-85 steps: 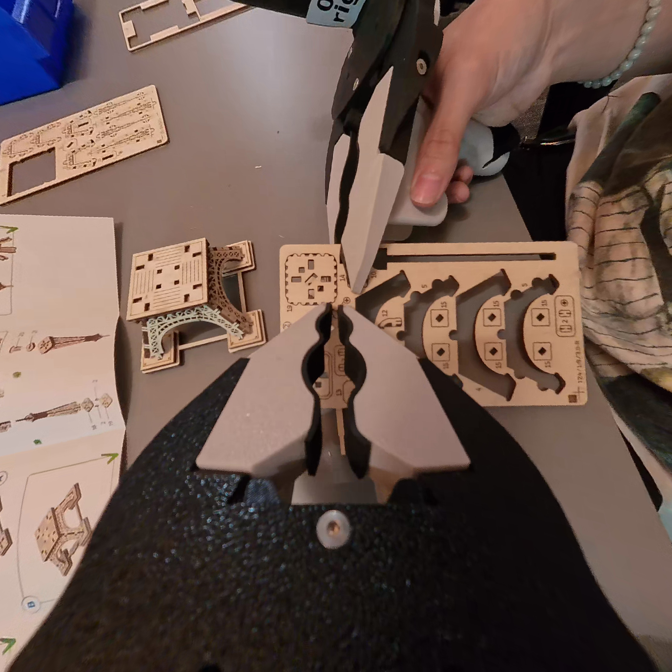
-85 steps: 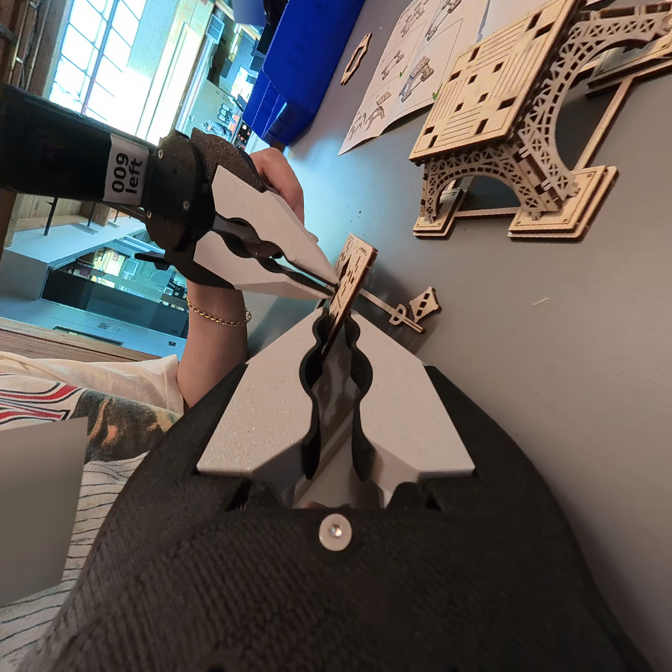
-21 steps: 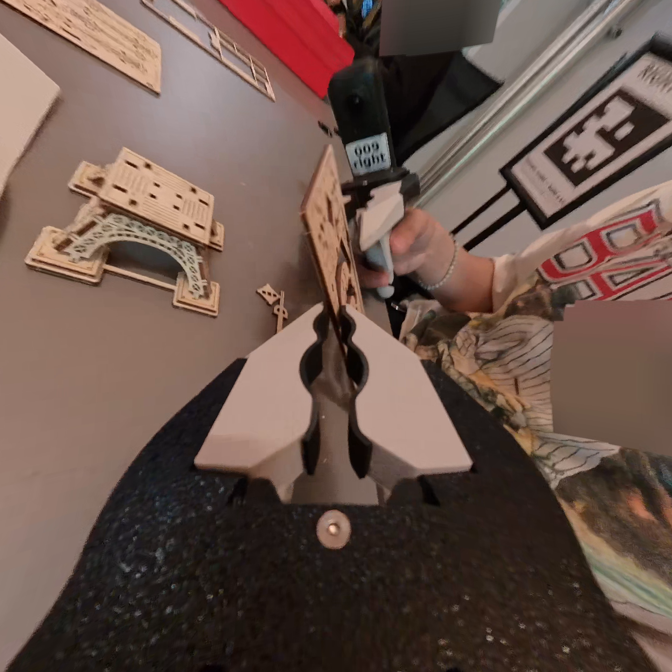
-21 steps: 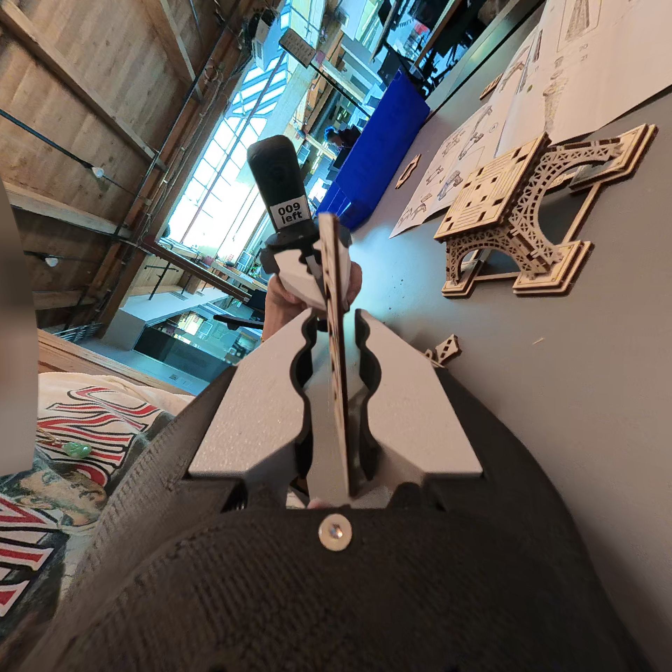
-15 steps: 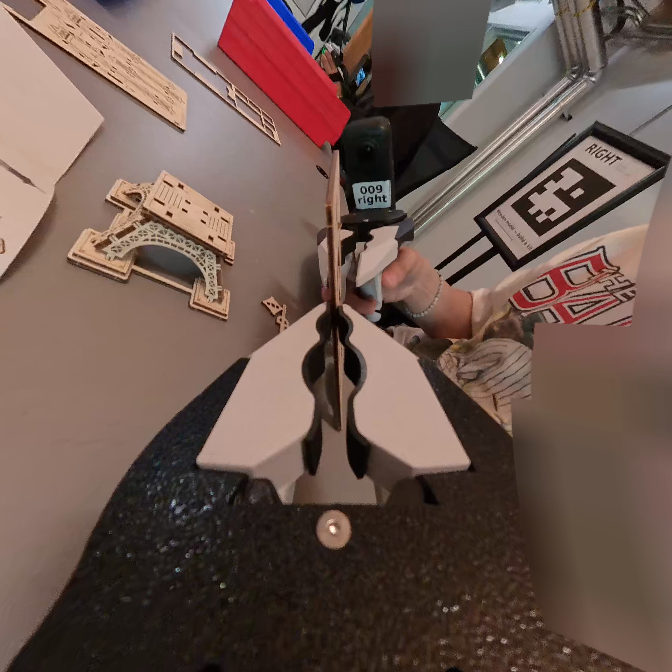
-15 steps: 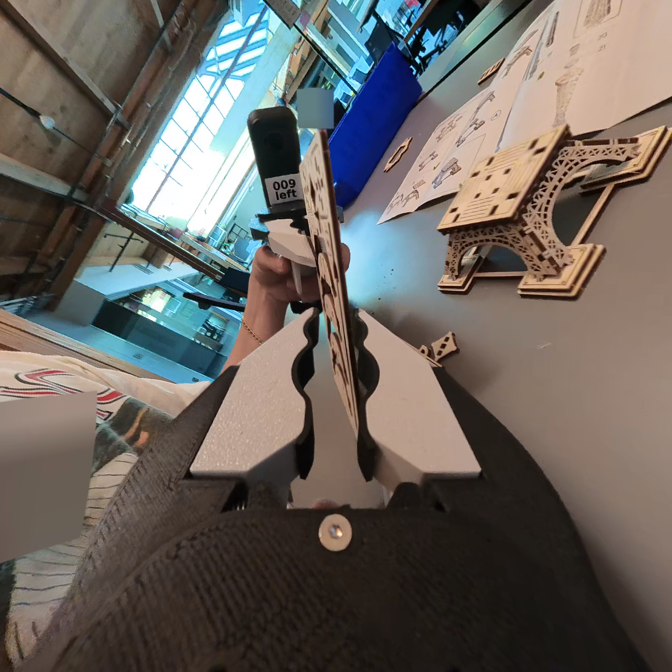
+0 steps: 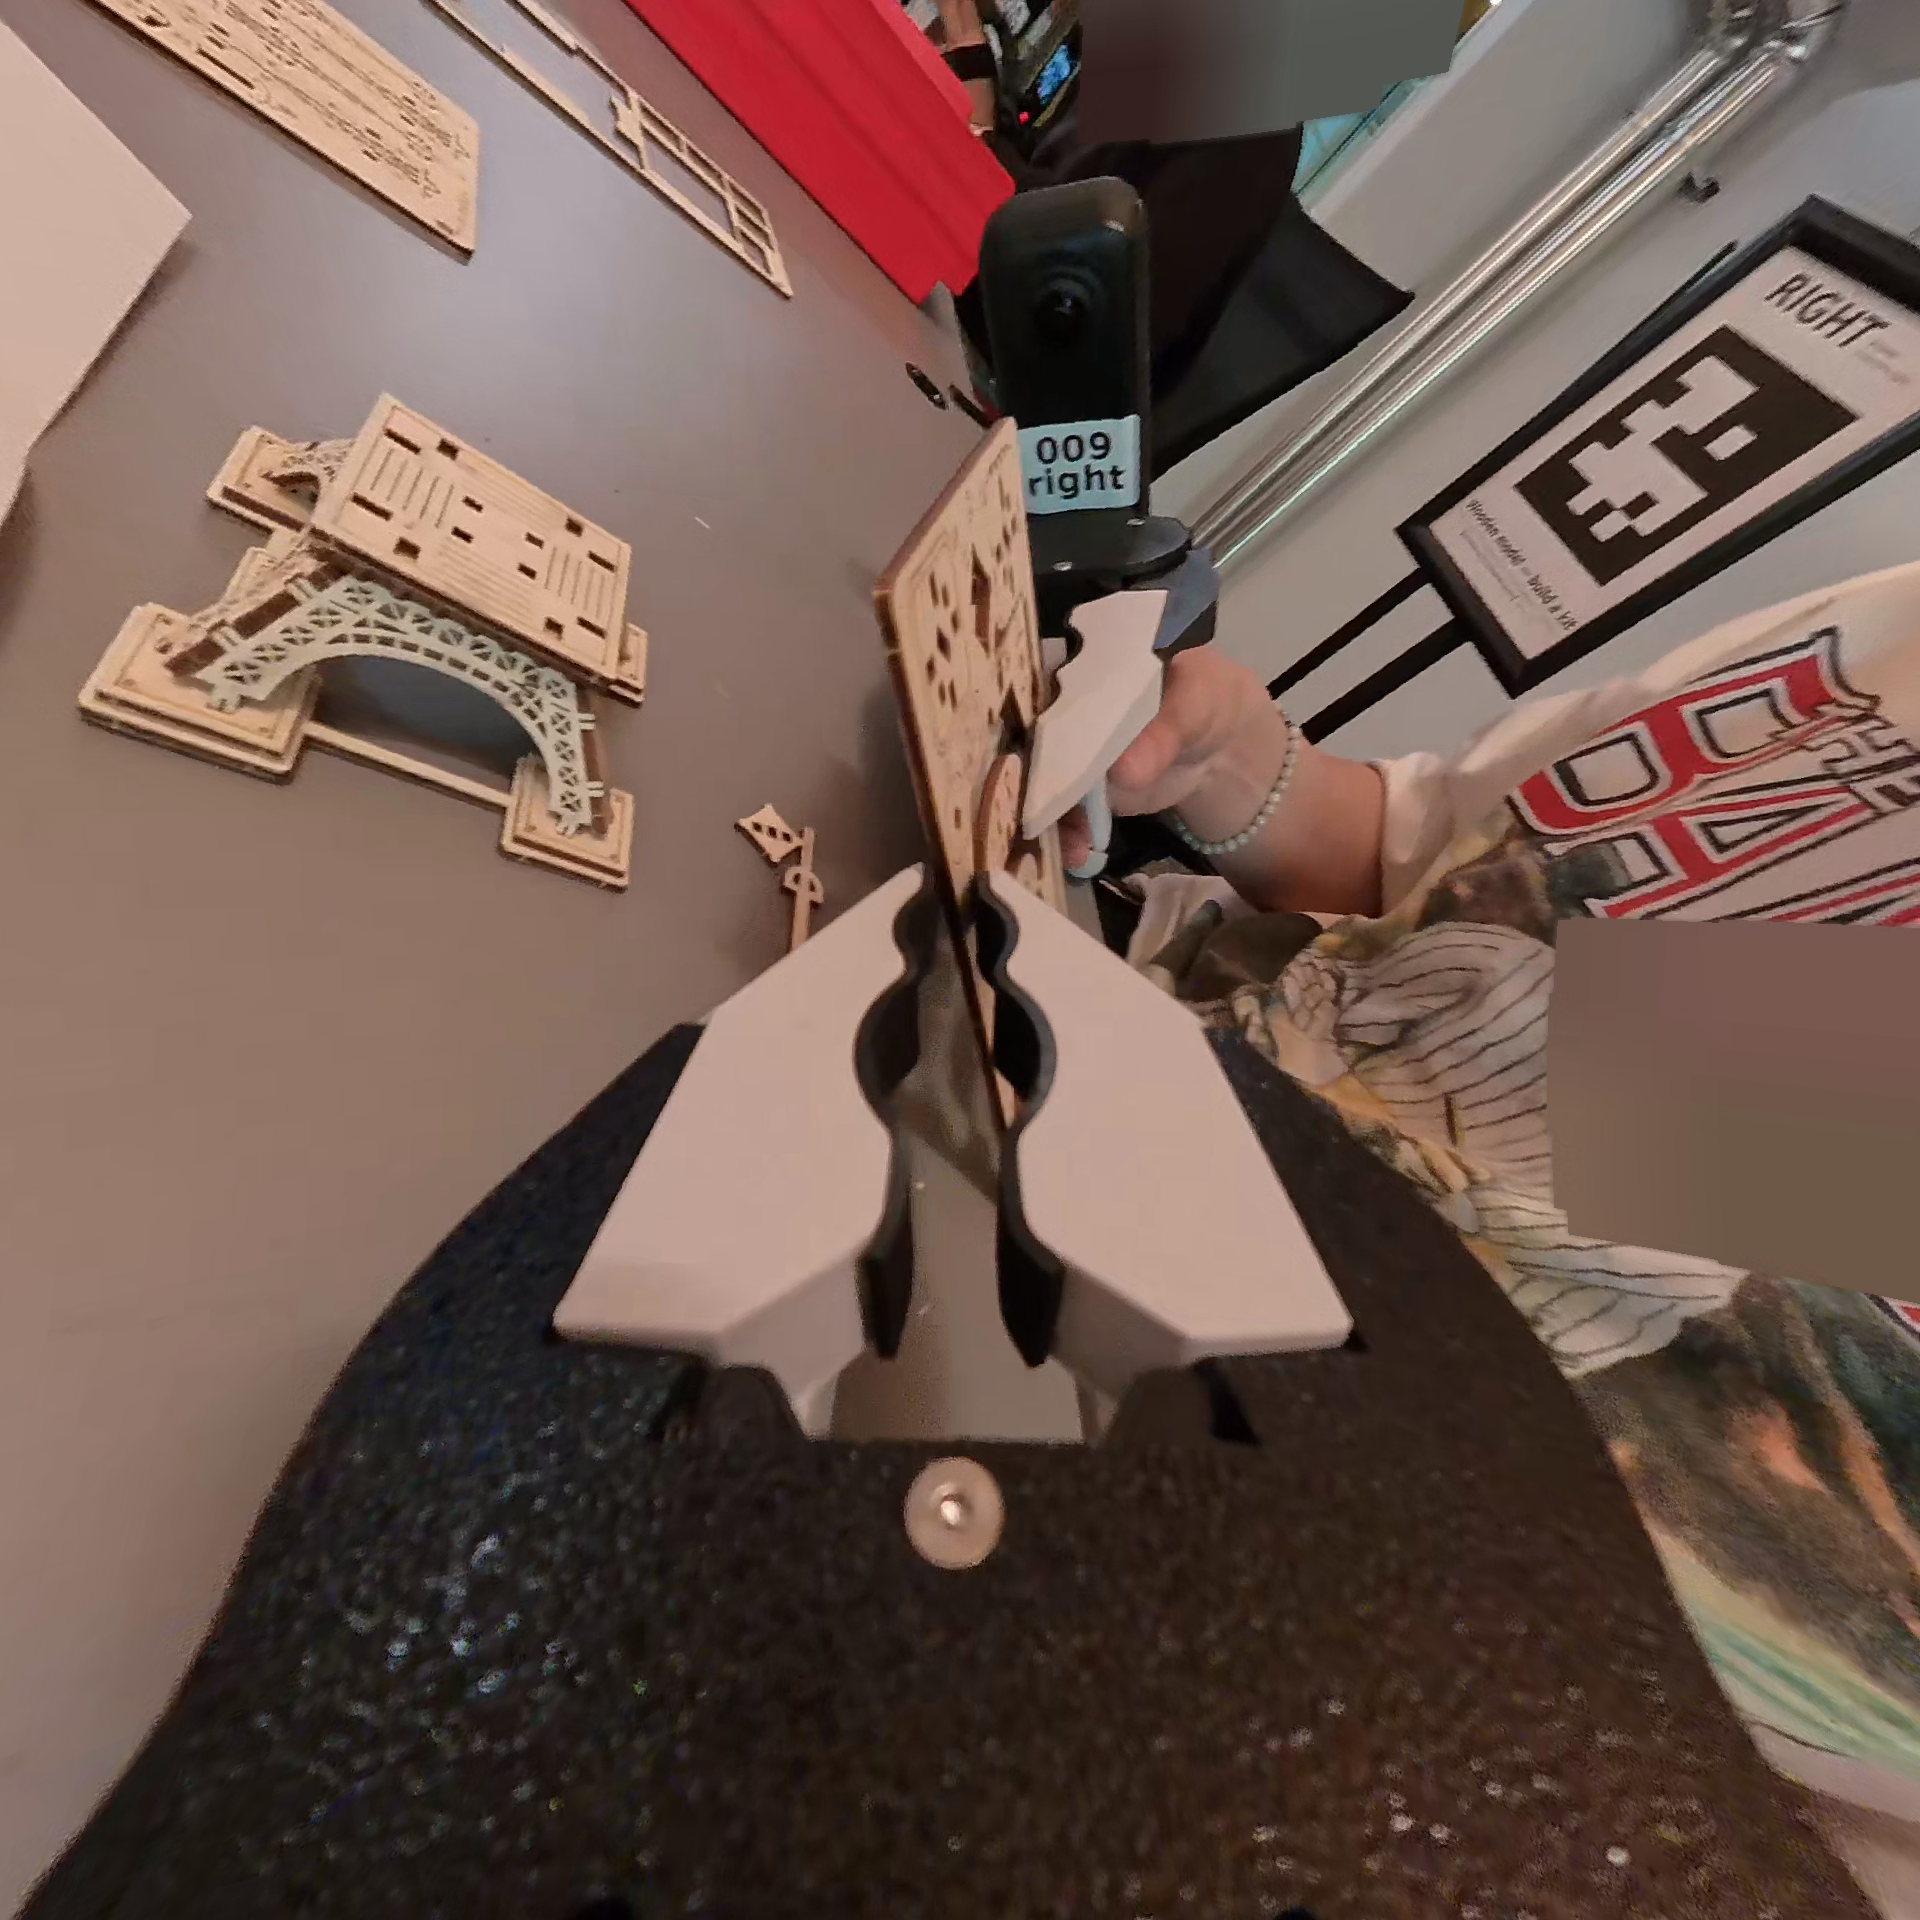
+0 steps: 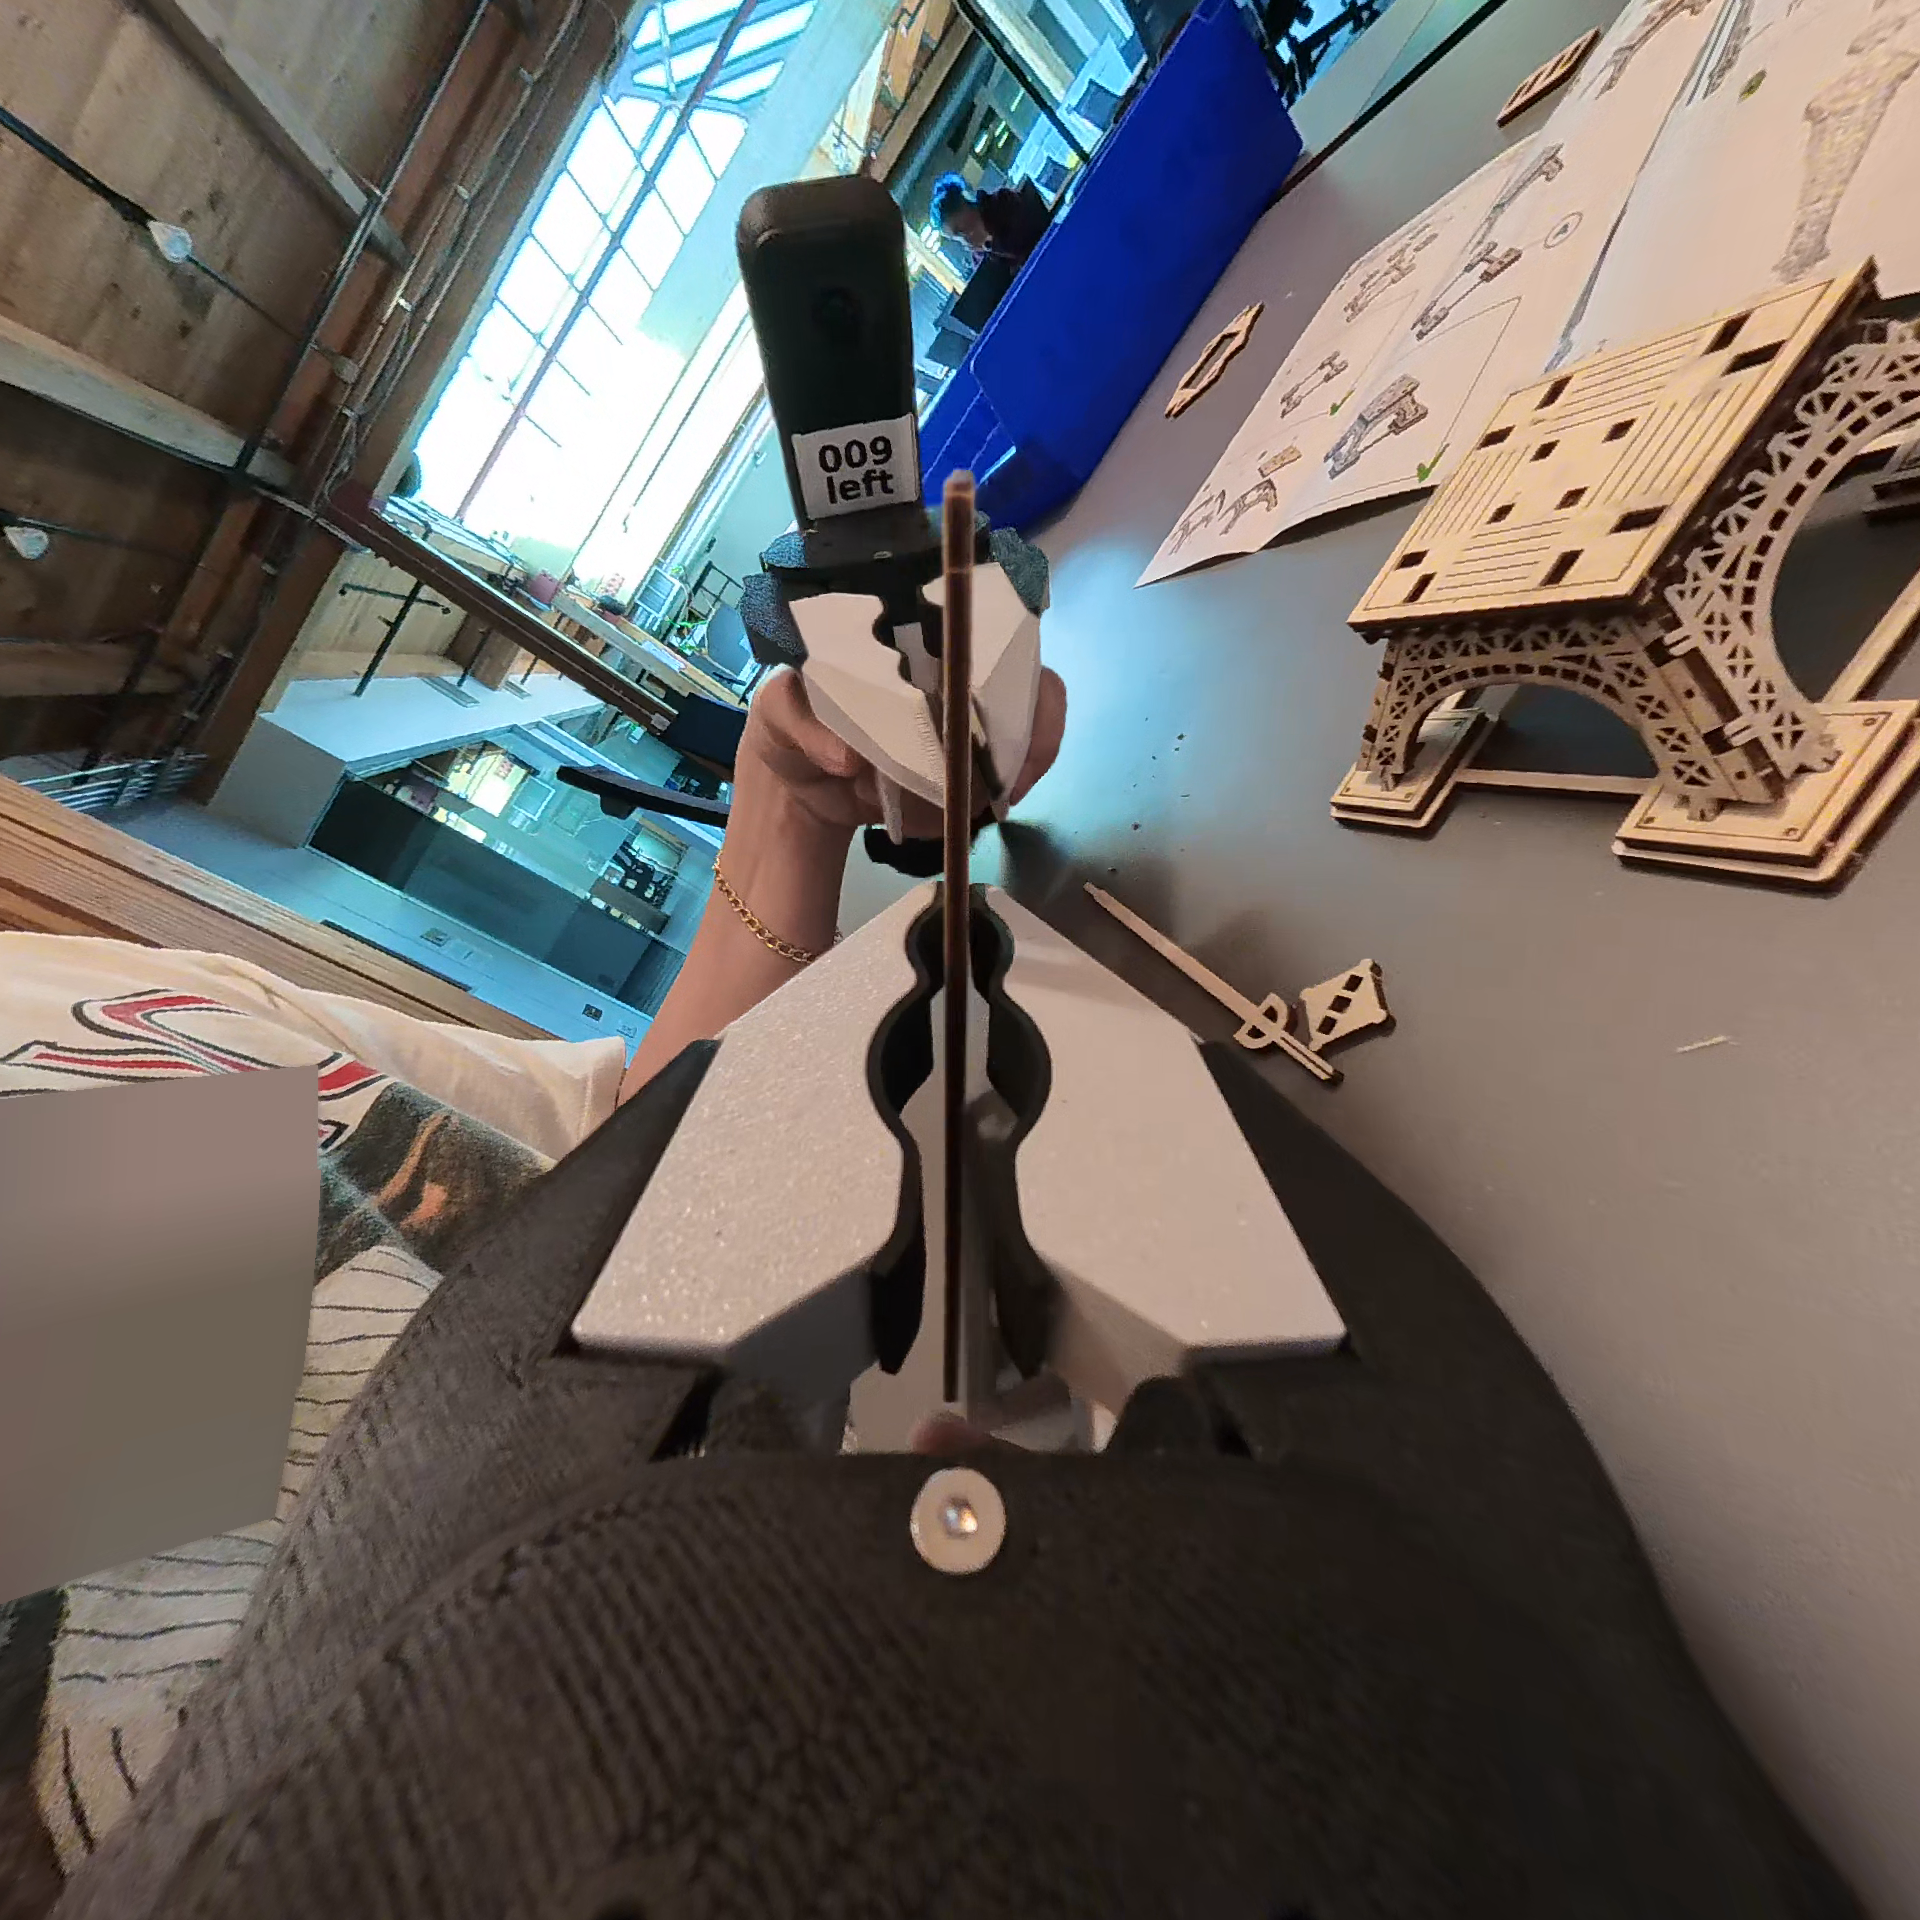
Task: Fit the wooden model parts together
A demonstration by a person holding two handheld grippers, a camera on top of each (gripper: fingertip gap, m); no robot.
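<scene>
- Your left tongs [image 7: 951, 883] are closed on the near end of the thin wooden sheet [image 7: 971, 665]. The sheet is the flat board with the cut-out model parts in it.
- You hold the sheet up in the air, above the desk [image 7: 312, 1039], standing on its edge. It does not touch the desk.
- Your right tongs [image 8: 951, 899] have the far end of the same sheet [image 8: 956, 727] between them, and they look closed on it too. In the right wrist view you see only the thin dark edge running straight down the middle.
- Each of the tongs faces the other, so the sheet hangs between them like a bridge. I think you hold it this way so it stays steady and a part can be pushed out of it.
- The part-built tower base [image 7: 416, 613] stands on the desk off to one side, well apart from the sheet. That is likely where new parts will go.
- A small loose wooden piece [image 8: 1299, 1013] lies flat on the desk, near the sheet but not touching it.
- The paper instructions [image 8: 1455, 332] lie past the tower base, so you can look at them.
- The sheet is thin, so it could bend or snap if you twist it hard.
</scene>
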